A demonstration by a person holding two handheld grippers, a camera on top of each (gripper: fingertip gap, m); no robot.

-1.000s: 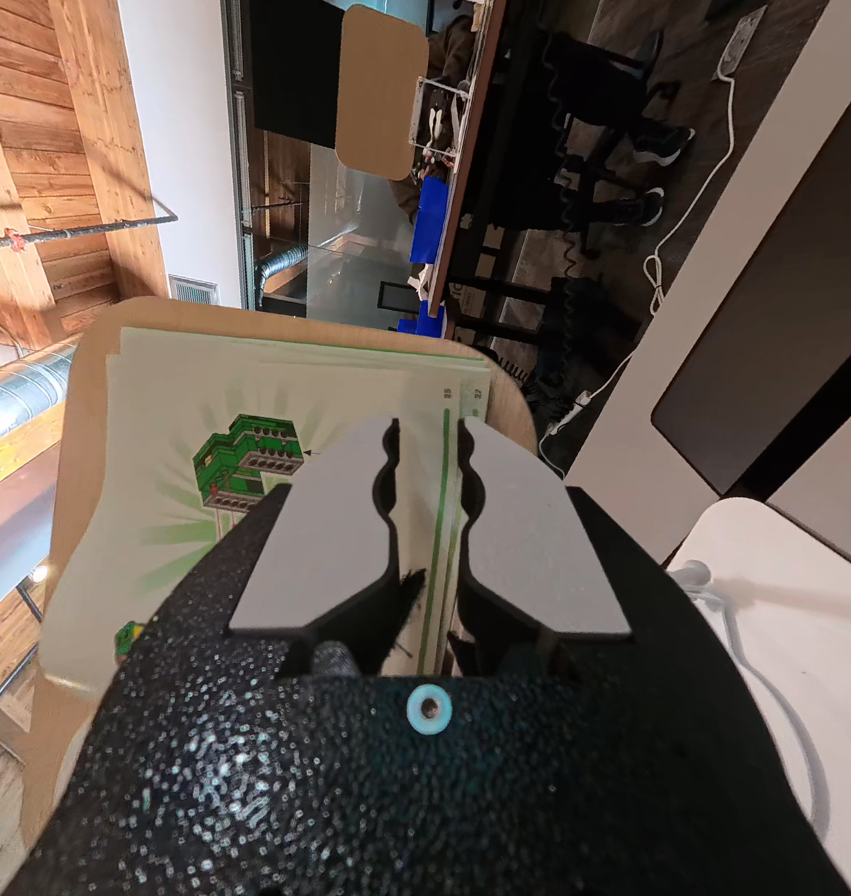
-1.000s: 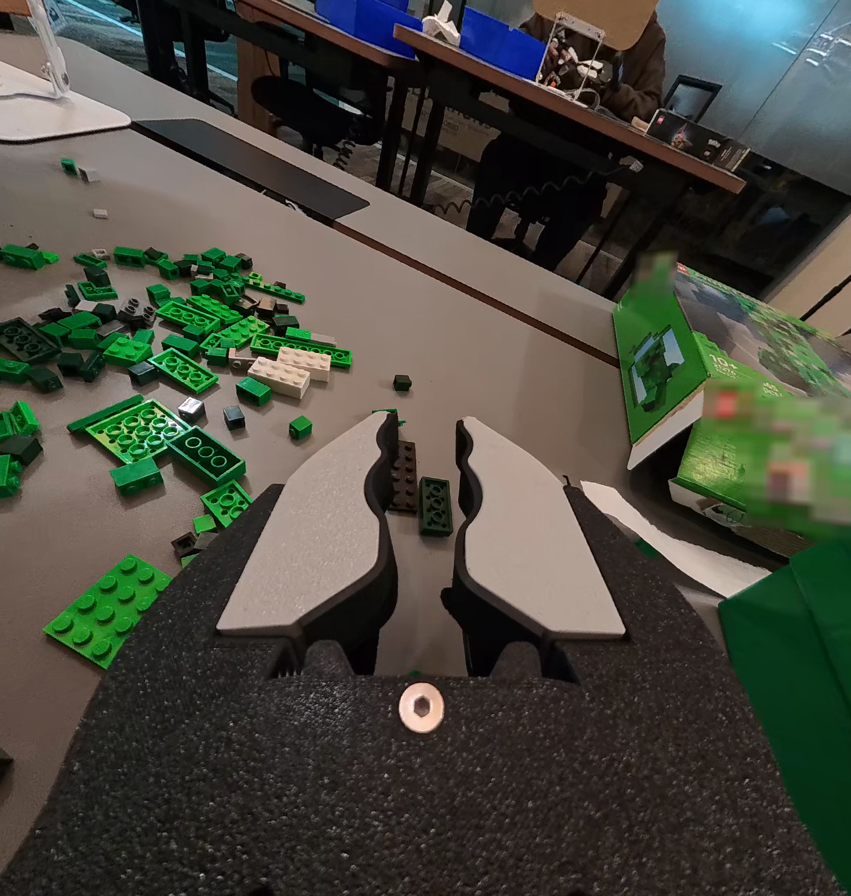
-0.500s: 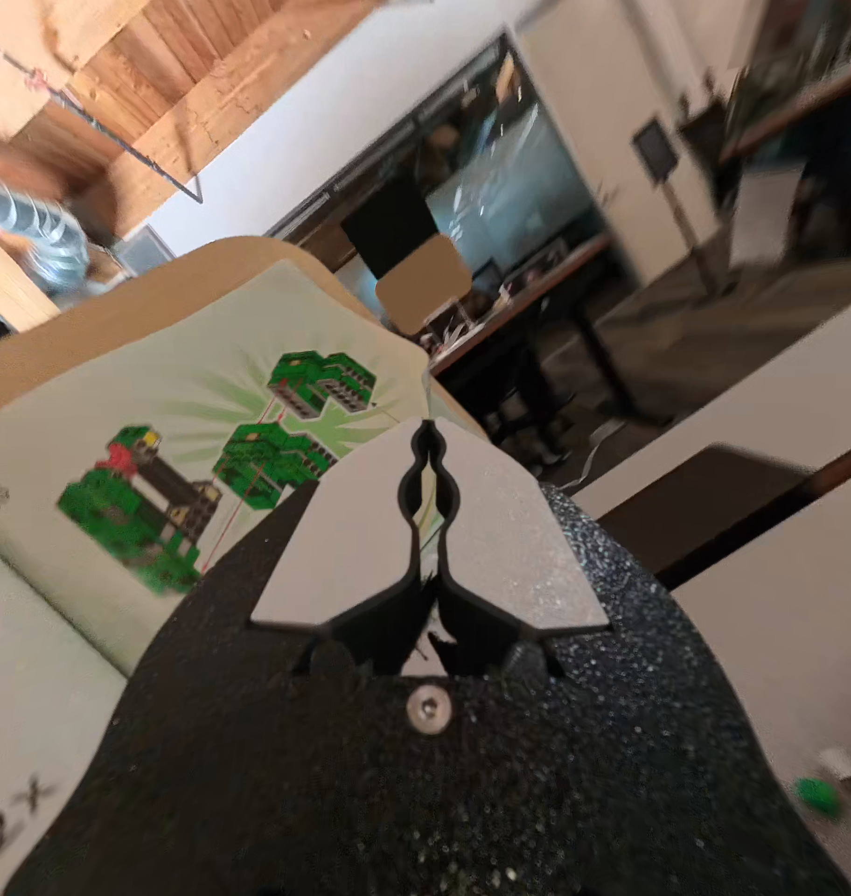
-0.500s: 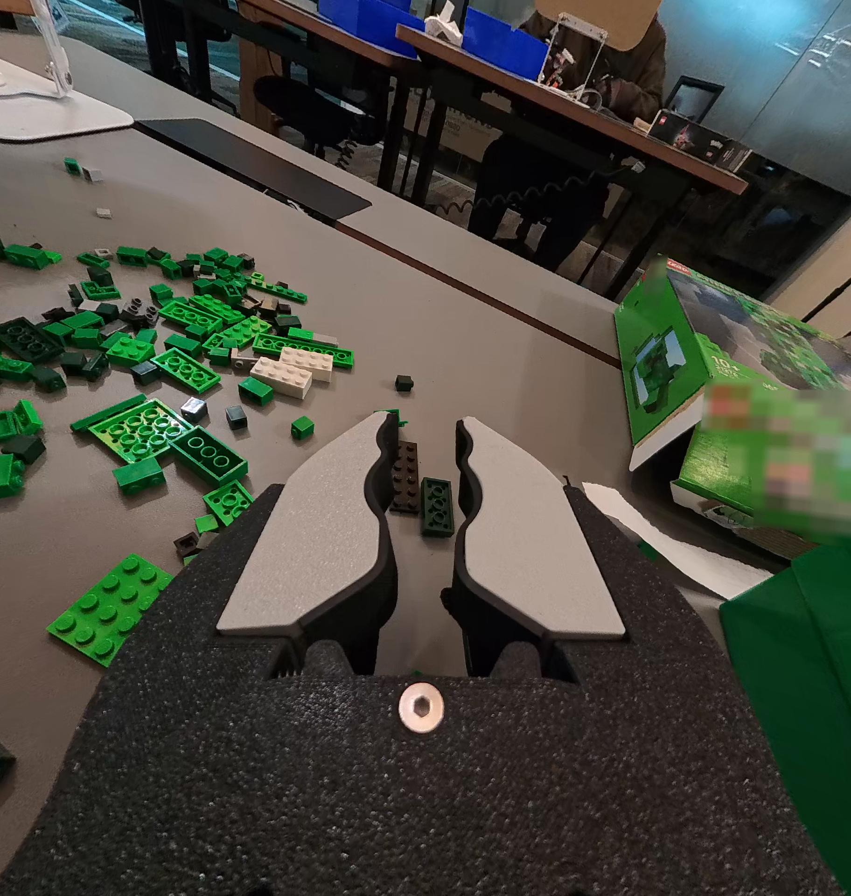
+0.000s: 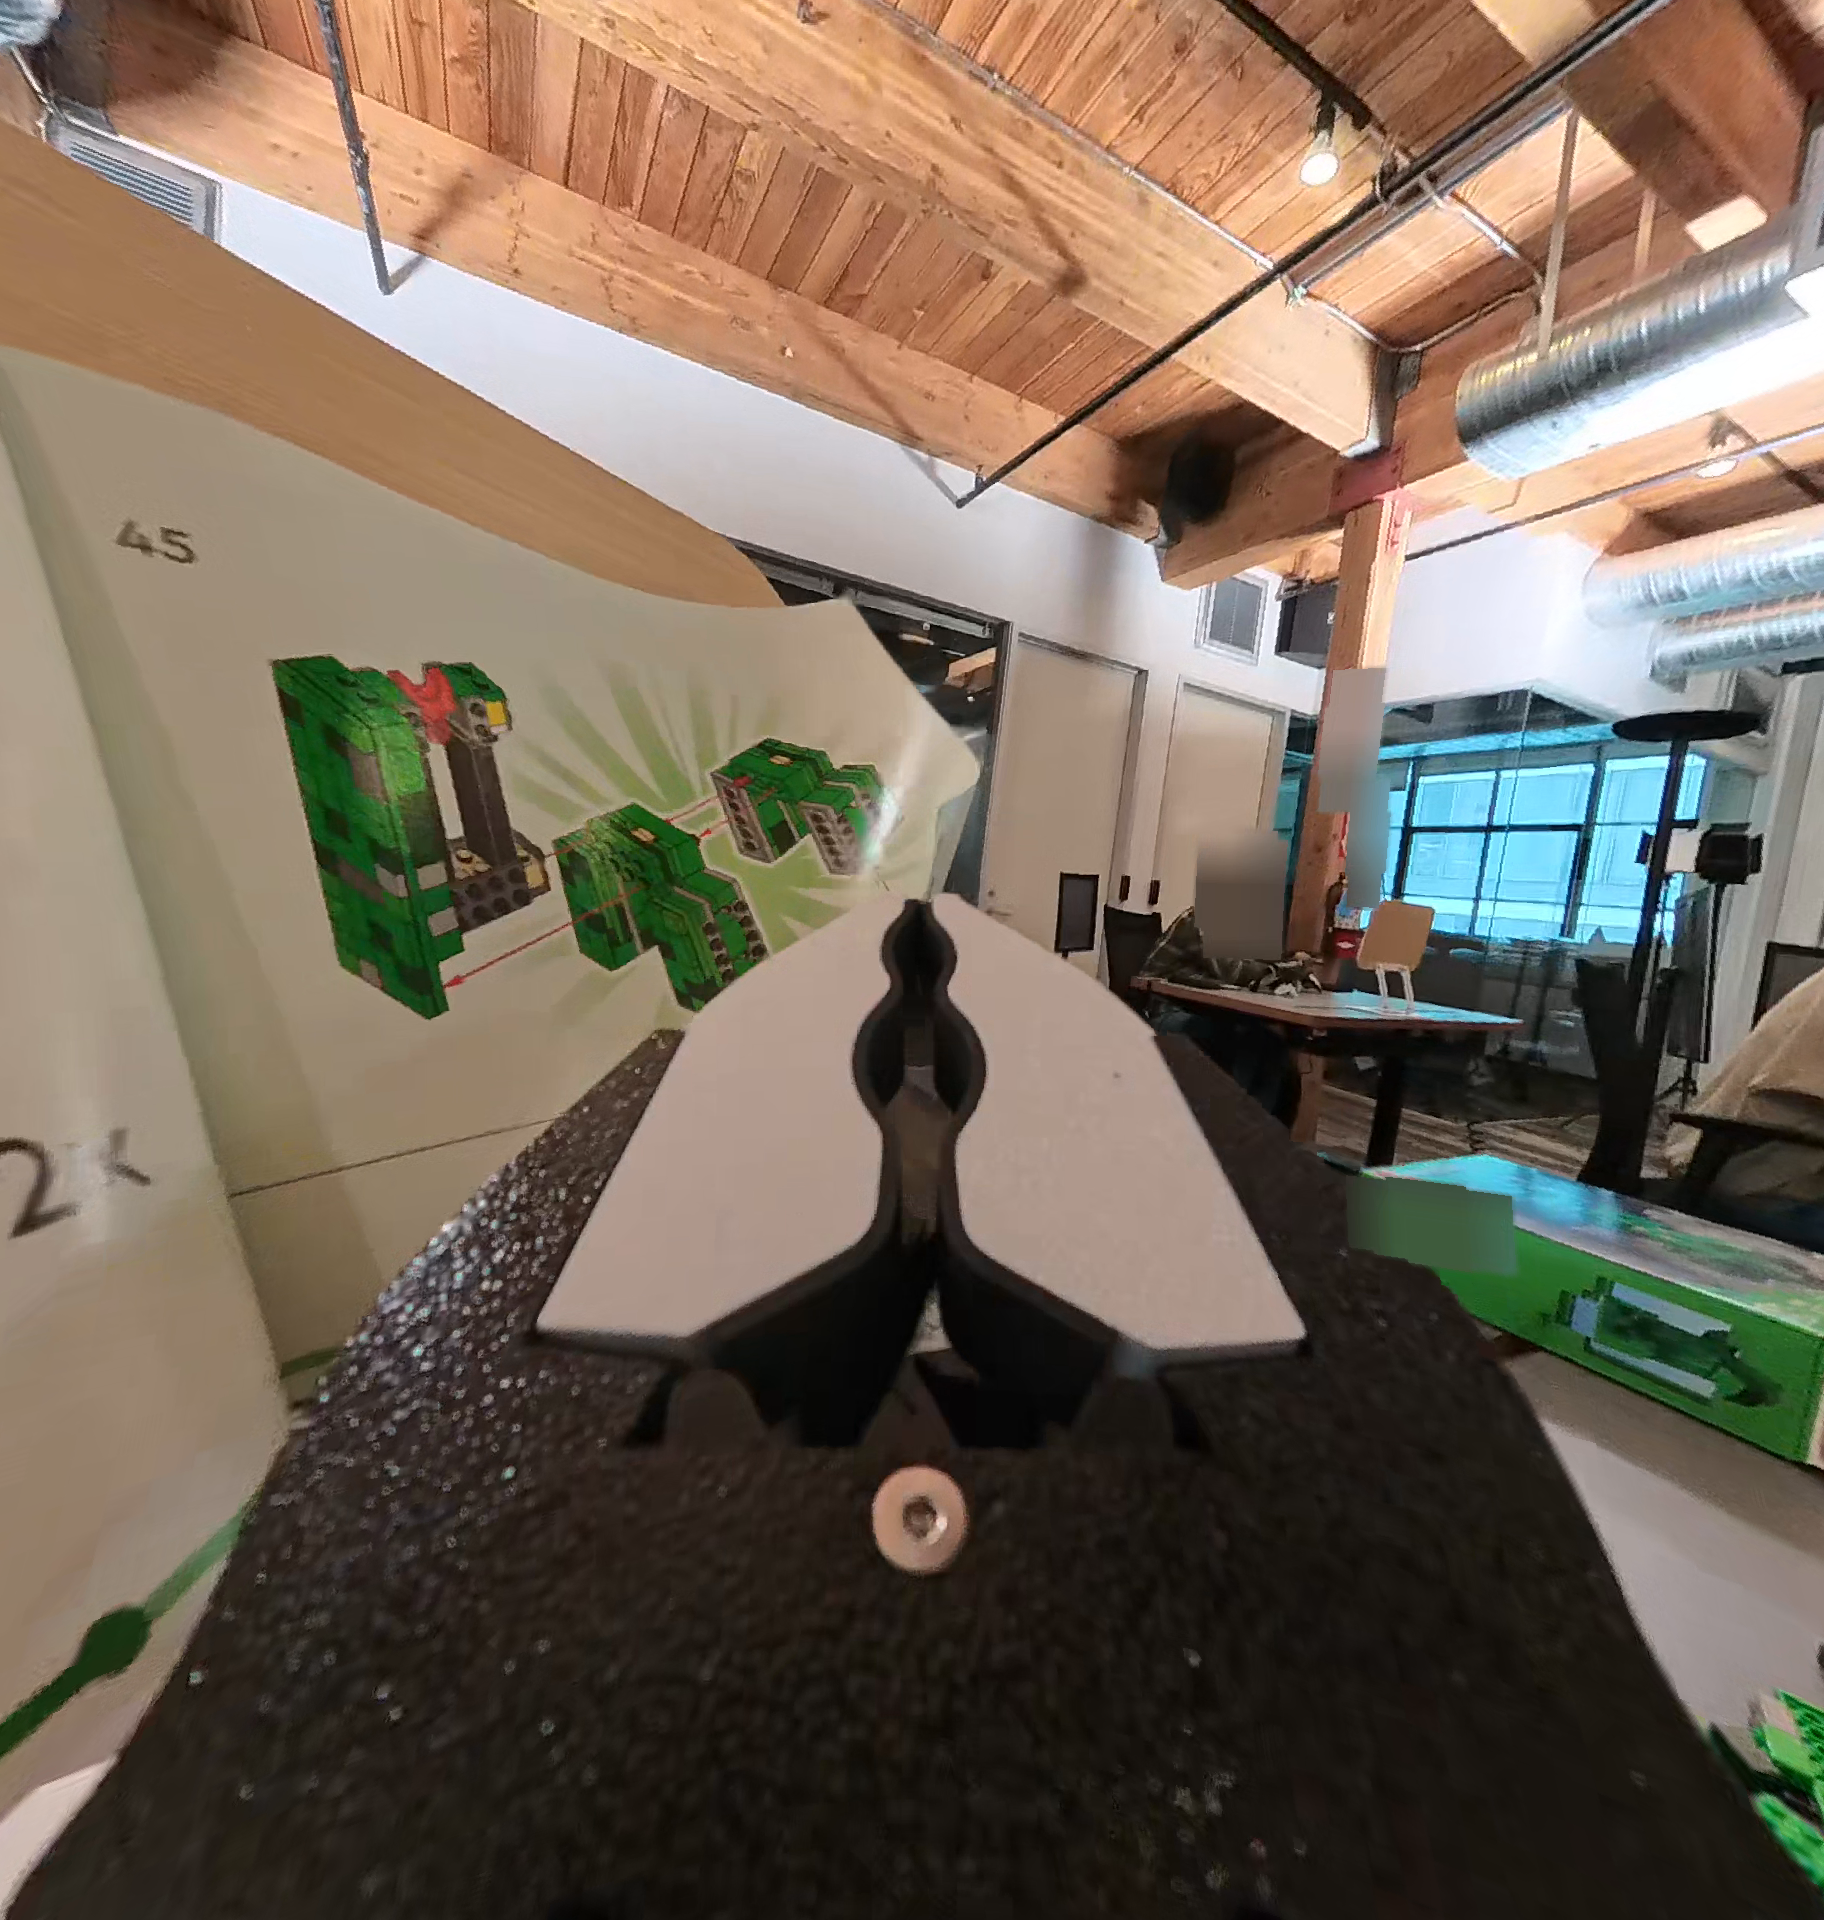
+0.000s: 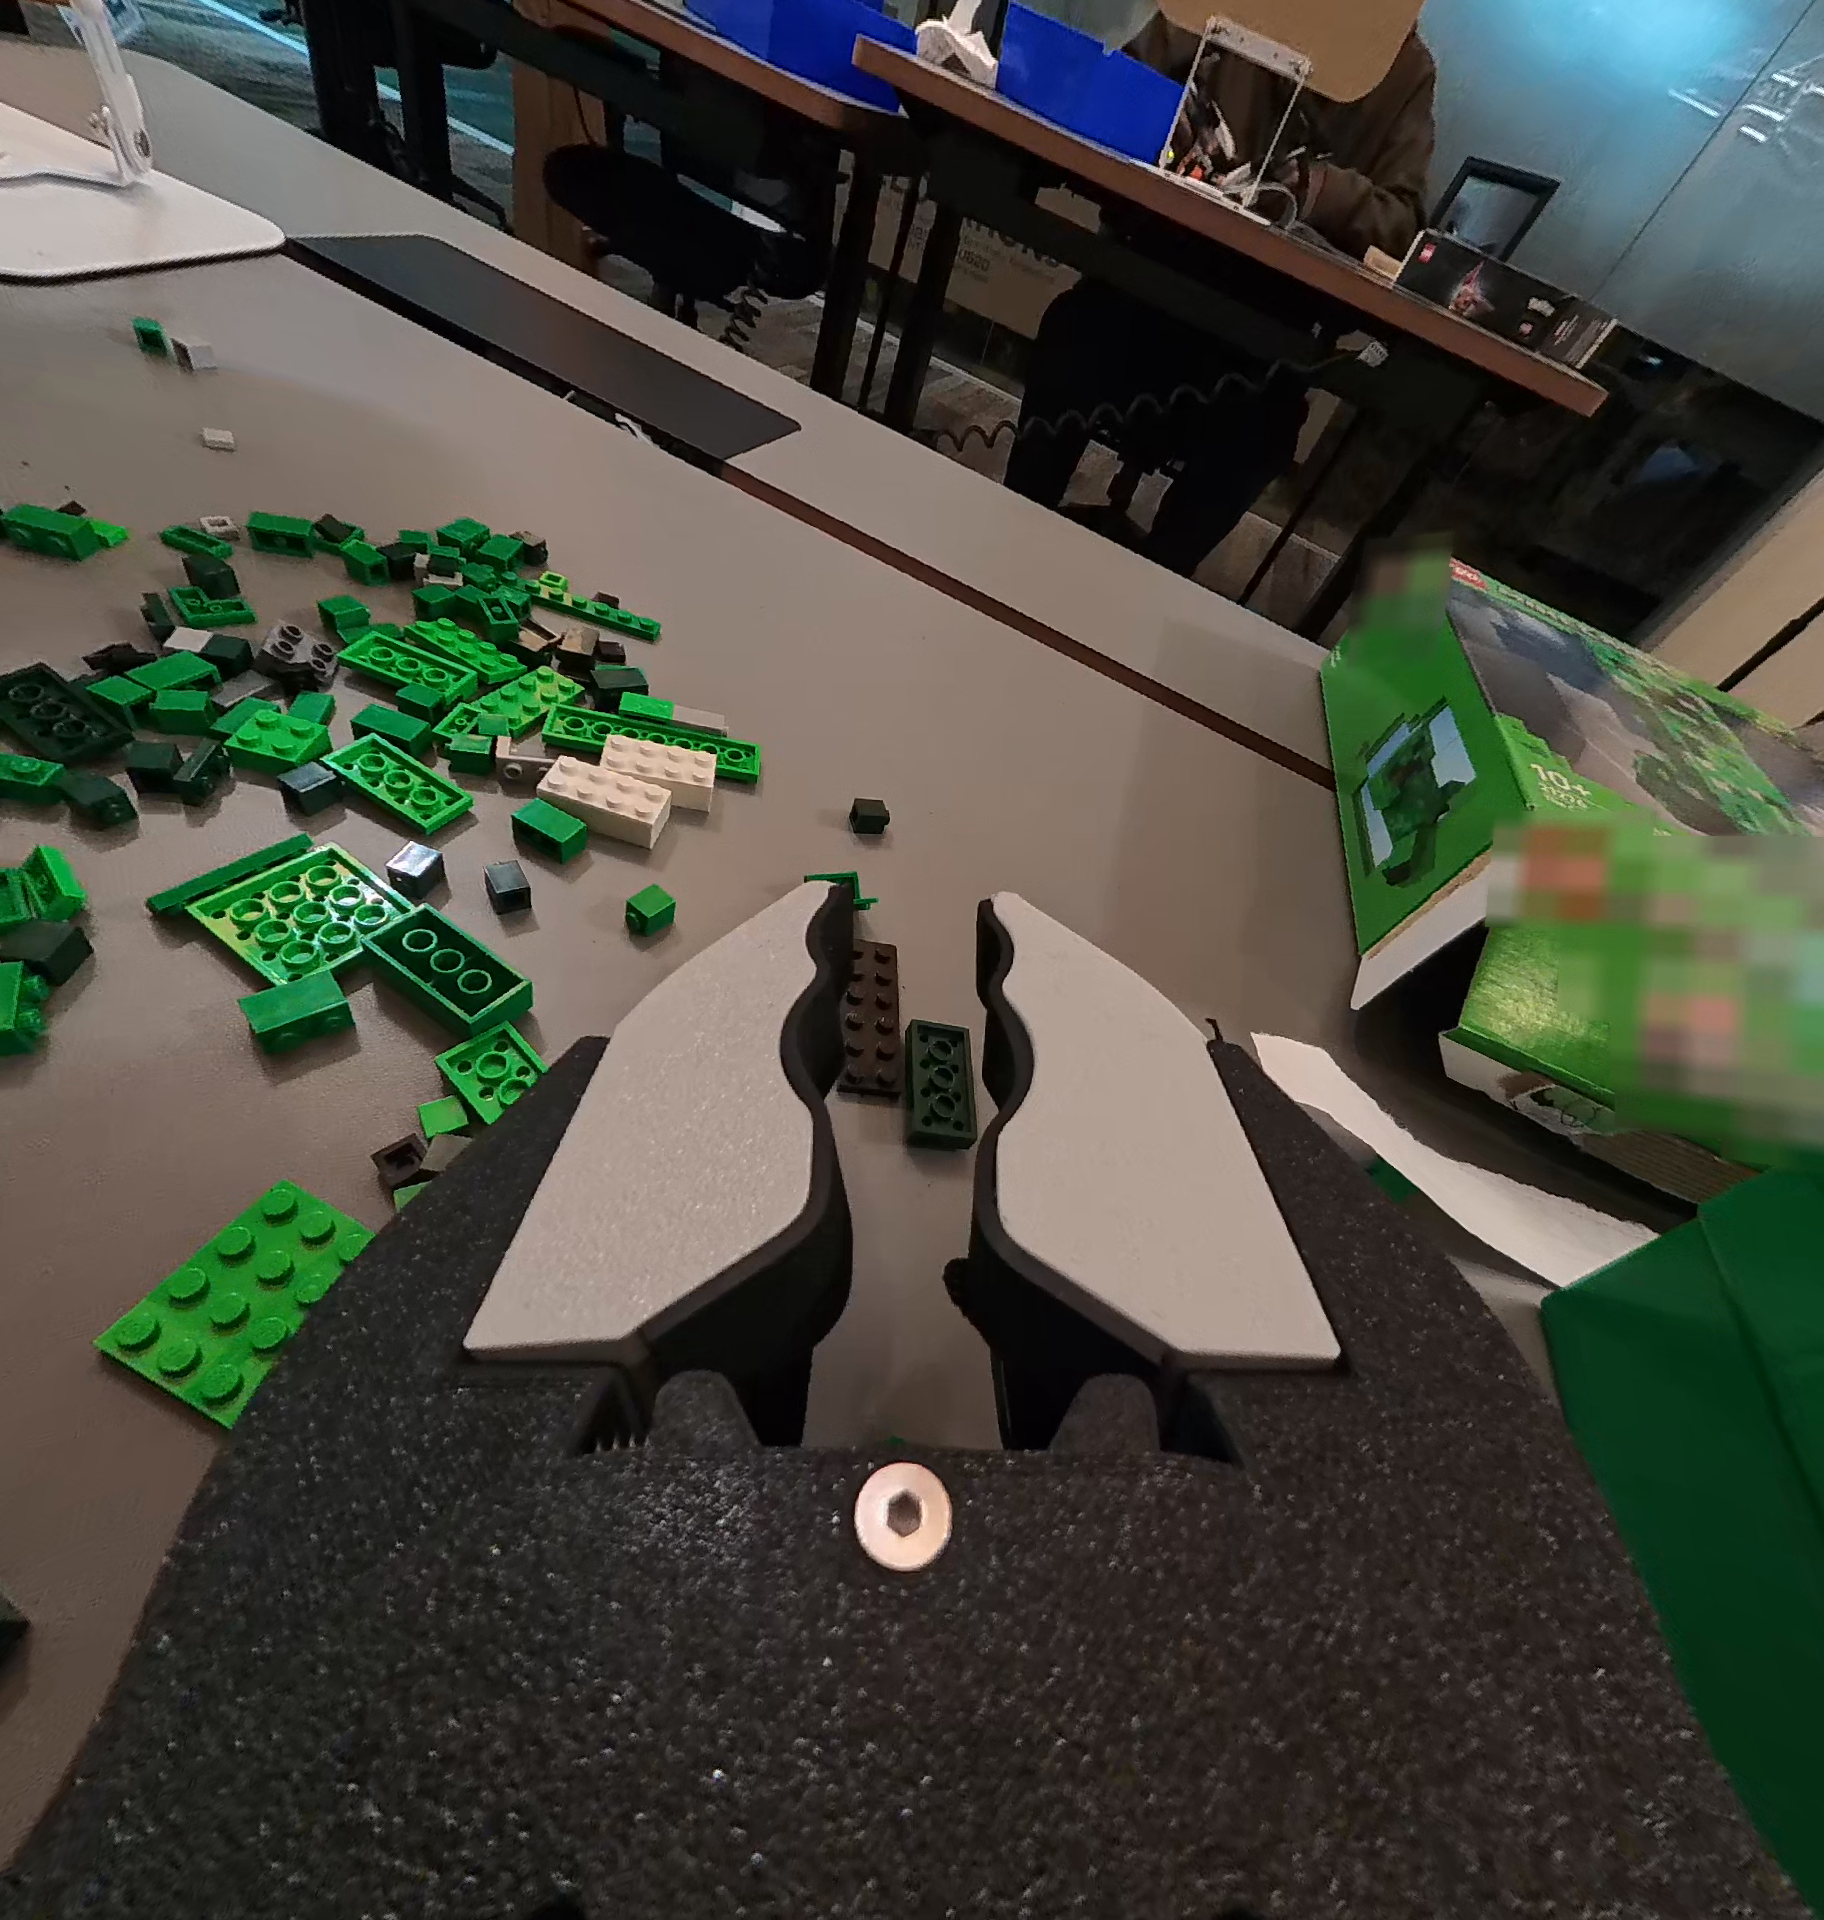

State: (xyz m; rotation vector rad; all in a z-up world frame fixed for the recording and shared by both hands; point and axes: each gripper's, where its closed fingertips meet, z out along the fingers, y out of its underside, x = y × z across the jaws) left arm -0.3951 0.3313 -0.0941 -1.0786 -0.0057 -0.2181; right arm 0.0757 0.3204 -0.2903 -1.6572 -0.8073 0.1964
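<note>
My left gripper (image 5: pixel 923 920) has its fingers (image 5: pixel 742 1122) pressed together at the tips; whether they pinch the instruction booklet (image 5: pixel 534 831) curling up at the left, I cannot tell. My right gripper (image 6: pixel 913 904) hovers low over the grey table (image 6: pixel 1043 727), fingers (image 6: pixel 679 1122) apart, empty. Between them lie a black plate (image 6: pixel 872 1018) and a dark green brick (image 6: pixel 939 1081). Loose green bricks (image 6: pixel 368 748) spread left; the green set box (image 6: pixel 1573 790) sits right.
</note>
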